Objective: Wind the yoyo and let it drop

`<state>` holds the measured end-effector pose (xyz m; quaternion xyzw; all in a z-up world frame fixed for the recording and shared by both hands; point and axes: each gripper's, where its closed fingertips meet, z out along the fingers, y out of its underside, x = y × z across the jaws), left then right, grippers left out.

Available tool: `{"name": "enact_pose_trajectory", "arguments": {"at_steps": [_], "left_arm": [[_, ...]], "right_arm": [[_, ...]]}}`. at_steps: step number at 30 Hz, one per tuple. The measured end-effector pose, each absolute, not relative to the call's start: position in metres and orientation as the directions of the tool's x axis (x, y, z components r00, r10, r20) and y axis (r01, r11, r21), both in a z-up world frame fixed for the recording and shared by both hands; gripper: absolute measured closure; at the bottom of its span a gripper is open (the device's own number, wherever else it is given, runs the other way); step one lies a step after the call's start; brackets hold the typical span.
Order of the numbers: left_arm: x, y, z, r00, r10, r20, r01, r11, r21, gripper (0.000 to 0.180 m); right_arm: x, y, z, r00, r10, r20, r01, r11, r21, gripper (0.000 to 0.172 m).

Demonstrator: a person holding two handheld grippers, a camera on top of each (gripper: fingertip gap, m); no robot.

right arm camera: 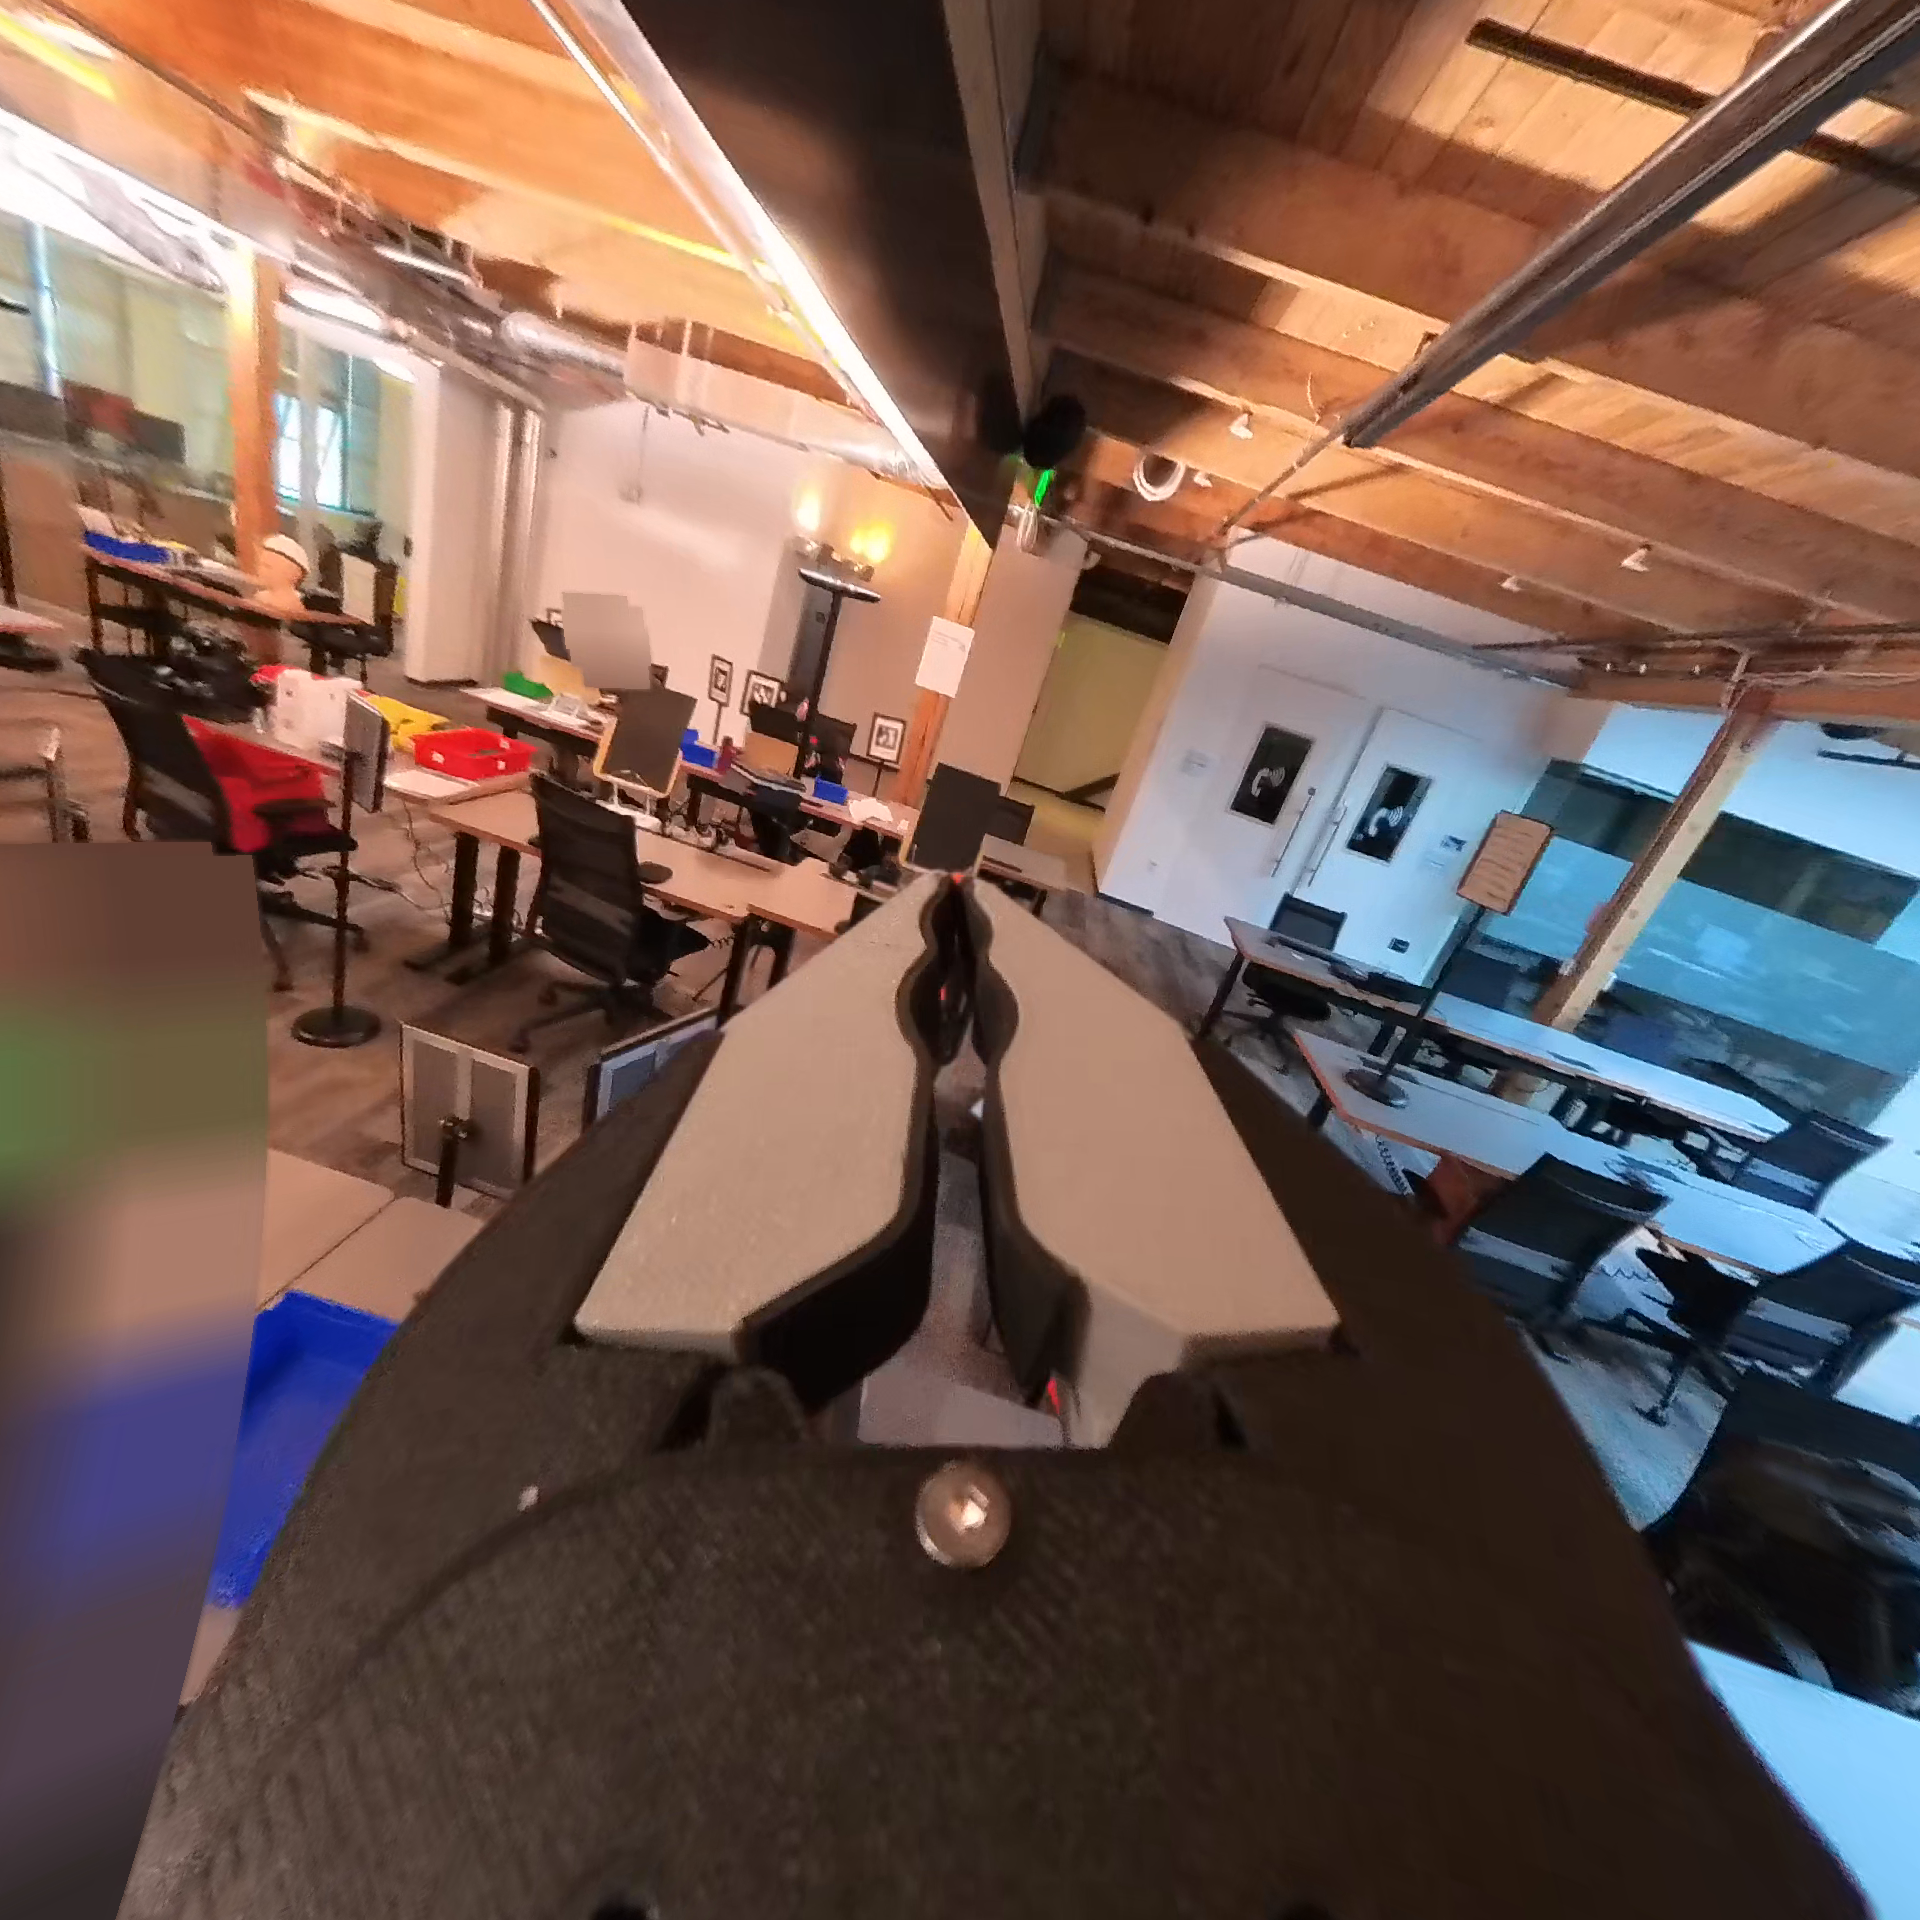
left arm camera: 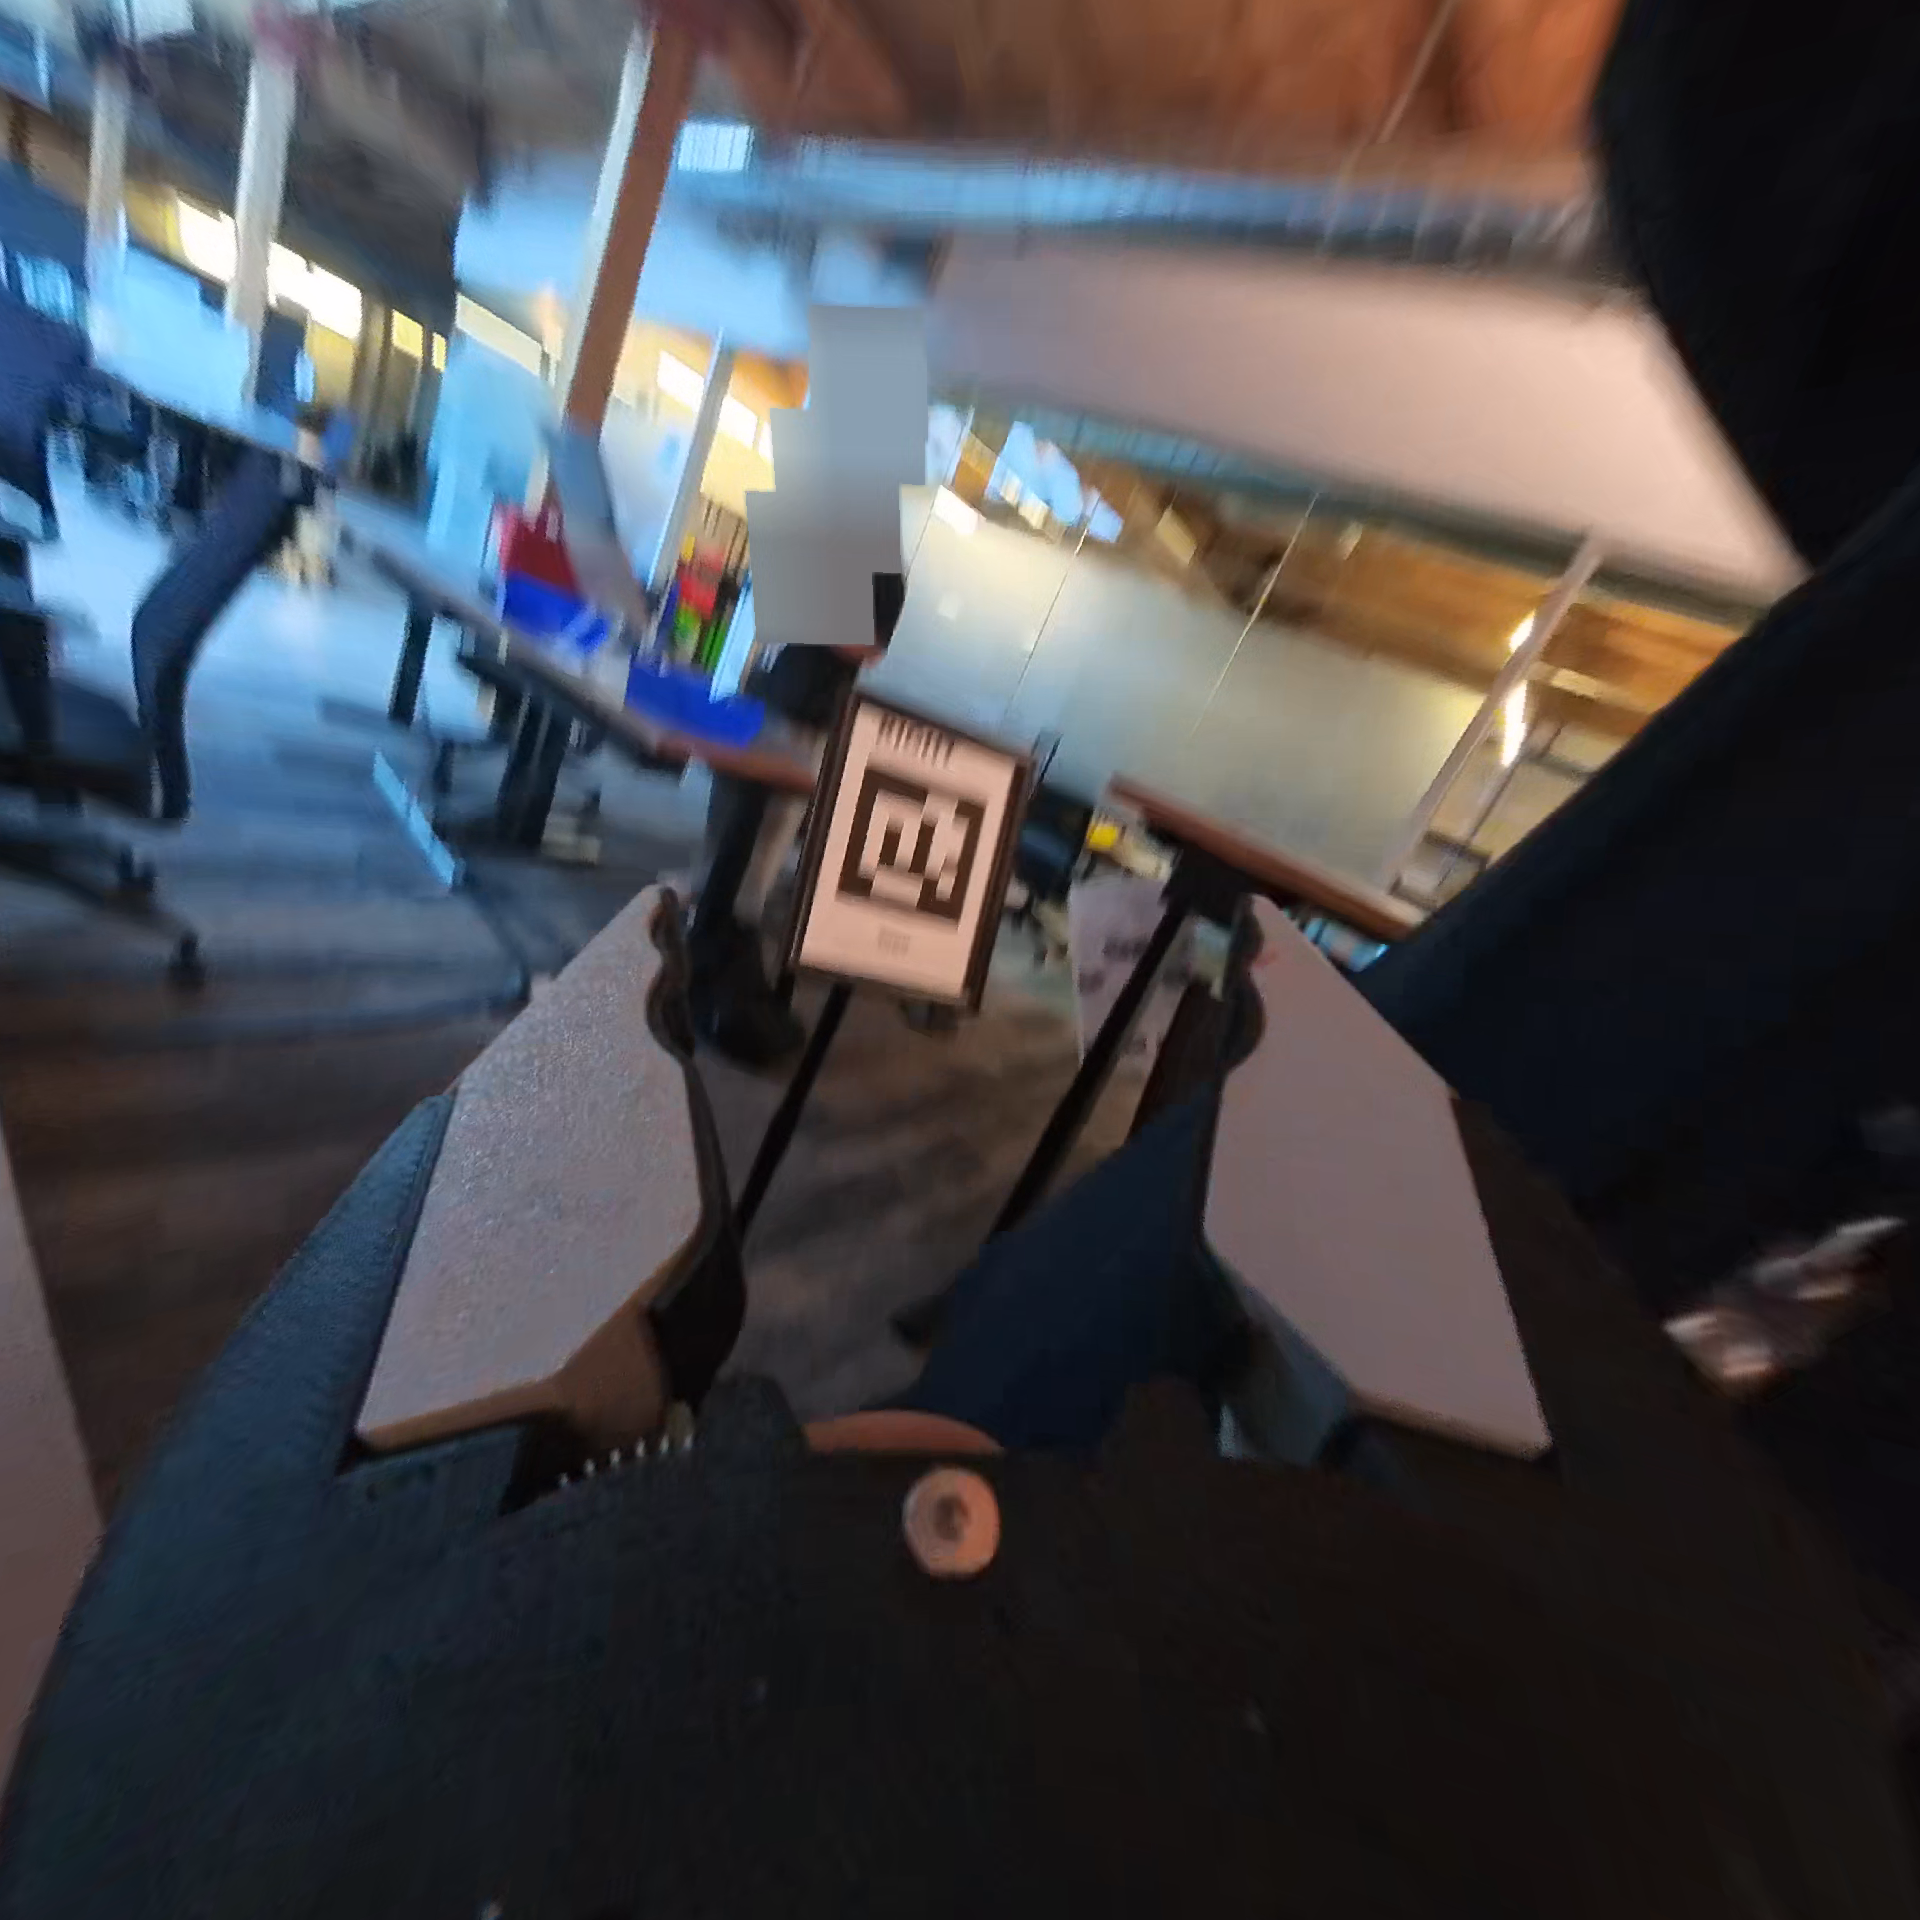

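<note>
Left gripper (left arm camera: 956, 935) spread wide with nothing between its fingers (left arm camera: 582, 1039); right gripper (right arm camera: 956, 894) closed tip to tip, a thin red strand, probably the string, showing at the very tips. Yoyo itself in neither view, position impossible to tell. Probably the drop step, body released by the left; next, likely a steady right grip and a short upward tug.
</note>
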<state>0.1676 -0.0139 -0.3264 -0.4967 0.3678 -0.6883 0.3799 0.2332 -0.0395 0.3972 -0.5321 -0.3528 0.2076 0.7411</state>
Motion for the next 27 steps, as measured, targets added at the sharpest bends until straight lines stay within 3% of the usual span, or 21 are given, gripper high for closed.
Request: {"name": "enact_pose_trajectory", "arguments": {"at_steps": [3, 6, 8, 10, 11, 13, 14, 17, 20, 22, 27], "left_arm": [[0.125, -0.035, -0.250, -0.325, -0.907, 0.266, 0.300, -0.366, -0.881, 0.080], [0.121, -0.077, -0.222, -0.352, -0.919, 0.178, 0.268, -0.281, -0.921, 0.074], [0.131, -0.125, -0.218, -0.515, -0.845, 0.142, 0.266, -0.315, -0.911, 0.101], [0.172, -0.153, -0.243, -0.595, -0.787, 0.162, 0.139, -0.300, -0.944, 0.128], [0.194, -0.156, -0.256, -0.599, -0.776, 0.196, 0.074, -0.297, -0.952, 0.129], [0.218, -0.151, -0.265, -0.623, -0.720, 0.306, -0.010, -0.384, -0.923, 0.099], [0.225, -0.143, -0.267, -0.623, -0.693, 0.364, -0.043, -0.435, -0.900, 0.097], [0.254, -0.103, -0.288, -0.505, -0.735, 0.452, -0.072, -0.486, -0.871, 0.091], [0.283, -0.070, -0.334, -0.369, -0.775, 0.513, -0.183, -0.480, -0.858, 0.101], [0.281, -0.063, -0.361, -0.321, -0.814, 0.485, -0.226, -0.431, -0.873, 0.115], [0.227, -0.027, -0.387, -0.078, -0.920, 0.385, -0.176, -0.367, -0.913, 0.116]], "right_arm": [[0.221, -0.028, 0.380, 0.633, 0.724, 0.276, 0.060, 0.309, -0.949, 0.172], [0.202, -0.017, 0.348, 0.565, 0.793, 0.228, 0.050, 0.243, -0.969, 0.172], [0.187, -0.017, 0.332, 0.523, 0.826, 0.211, 0.035, 0.226, -0.973, 0.172], [0.173, -0.020, 0.322, 0.485, 0.848, 0.214, 0.036, 0.226, -0.974, 0.172], [0.167, -0.020, 0.317, 0.479, 0.849, 0.225, 0.053, 0.228, -0.972, 0.172], [0.159, -0.016, 0.305, 0.477, 0.848, 0.231, 0.084, 0.217, -0.972, 0.172], [0.156, -0.015, 0.301, 0.469, 0.856, 0.216, 0.081, 0.202, -0.976, 0.172], [0.158, -0.011, 0.291, 0.475, 0.858, 0.195, 0.092, 0.172, -0.981, 0.172], [0.170, -0.012, 0.292, 0.507, 0.839, 0.196, 0.091, 0.174, -0.981, 0.172], [0.189, -0.020, 0.311, 0.547, 0.811, 0.207, 0.068, 0.203, -0.977, 0.172], [0.261, -0.048, 0.385, 0.685, 0.682, 0.258, 0.018, 0.338, -0.941, 0.172]]}}
